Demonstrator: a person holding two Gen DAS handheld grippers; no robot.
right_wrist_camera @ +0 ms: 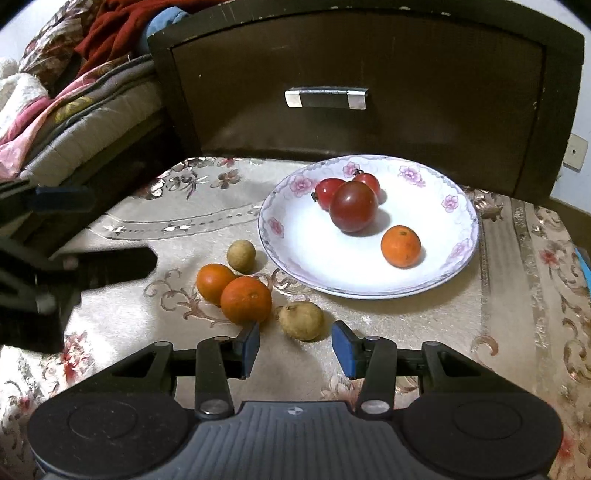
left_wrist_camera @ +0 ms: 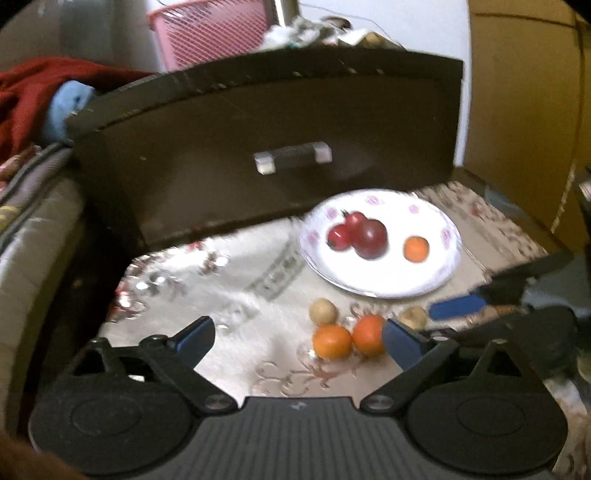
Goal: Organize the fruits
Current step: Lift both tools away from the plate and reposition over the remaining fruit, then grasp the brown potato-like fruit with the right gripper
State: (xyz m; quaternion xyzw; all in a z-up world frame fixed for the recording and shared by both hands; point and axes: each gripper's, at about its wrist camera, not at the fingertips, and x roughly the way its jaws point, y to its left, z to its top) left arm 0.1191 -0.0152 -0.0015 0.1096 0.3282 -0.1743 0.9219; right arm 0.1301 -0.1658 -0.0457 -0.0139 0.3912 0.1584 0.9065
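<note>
You're working in a bedroom at home. Bed (right_wrist_camera: 74,122) at your left, layered with floral quilts (right_wrist_camera: 48,110) and a red blanket (right_wrist_camera: 114,26). A dark wooden nightstand drawer front (right_wrist_camera: 362,85) with metal handle (right_wrist_camera: 327,98) faces you. A patterned floral cloth (right_wrist_camera: 517,295) covers the surface. Pink plastic basket (left_wrist_camera: 214,29) and cardboard box (left_wrist_camera: 524,110) stand behind.

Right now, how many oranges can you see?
3: one orange on the plate, two oranges touching on the cloth beside it. None seem hidden.

Black hand-held gripper (right_wrist_camera: 295,345), blue pads (right_wrist_camera: 249,345)
</note>
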